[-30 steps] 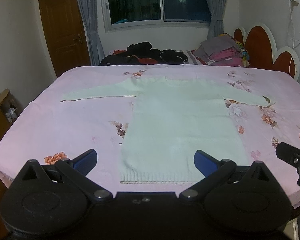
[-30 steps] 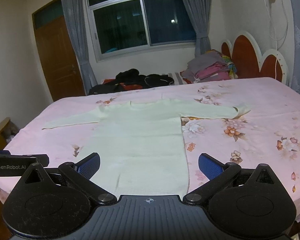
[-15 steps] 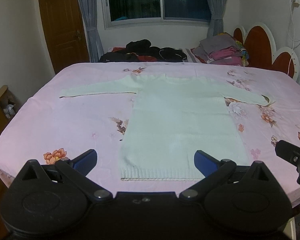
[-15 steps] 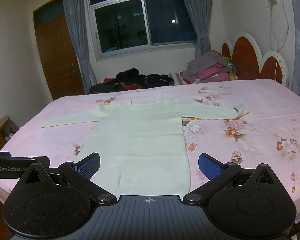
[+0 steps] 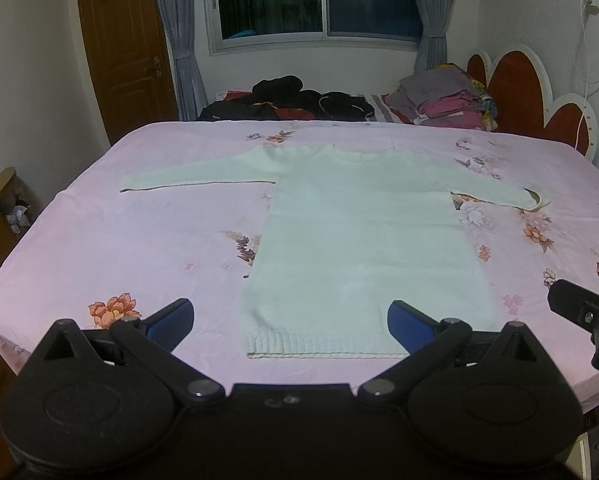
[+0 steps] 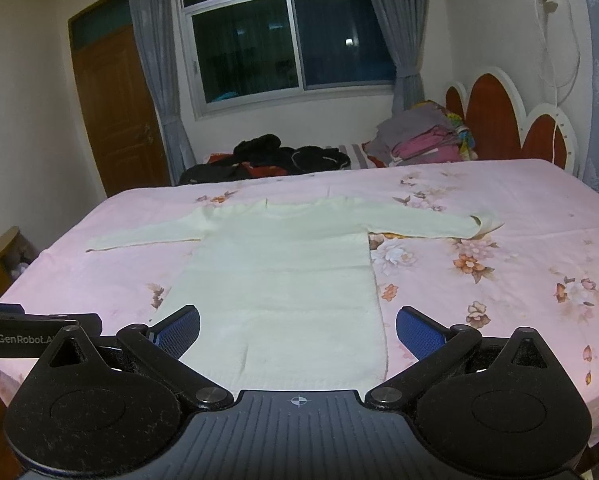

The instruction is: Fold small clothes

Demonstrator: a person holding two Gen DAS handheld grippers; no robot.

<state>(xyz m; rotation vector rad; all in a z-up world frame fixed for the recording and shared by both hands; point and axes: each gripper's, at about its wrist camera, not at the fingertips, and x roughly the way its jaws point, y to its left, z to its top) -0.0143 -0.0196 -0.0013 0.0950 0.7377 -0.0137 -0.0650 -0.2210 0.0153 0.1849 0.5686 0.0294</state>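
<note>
- Left gripper (image 5: pixel 289 322): black two-finger tool with blue ribbed pads, seen from its own wrist camera. The jaws stand wide apart and hold nothing; both fingertips hover over the near edge of the bed.
- Right gripper (image 6: pixel 297 330): same build, dark grey ribbed body, seen from its own wrist camera. Its jaws are likewise spread wide and empty.
- Pale cream knitted long-sleeved sweater (image 5: pixel 363 248): lies flat and unfolded on the bed, straight ahead of the left gripper. The ribbed hem is the part nearest the fingers and falls between the two pads; the neckline is at the far end. One sleeve stretches out to the left, the other to the right, its cuff turned up slightly.
- In the right wrist view the same sweater (image 6: pixel 283 280) sits ahead and a little left of centre; its hem runs from the left pad across most of the gap between the fingers and ends short of the right pad.
- Pink bedsheet with a floral print (image 5: pixel 131 248): covers the bed under the sweater and extends to both sides of each gripper.
- Heap of dark clothes (image 5: pixel 299 100): beyond the far edge of the sheet, well apart from the sweater.
- Stack of folded grey and pink garments (image 5: pixel 447 100): far right, just beside the red-and-white scalloped headboard (image 5: pixel 519 80).
- Brown wooden door (image 5: pixel 123 48): far left, beside a grey curtain and a dark window.
</note>
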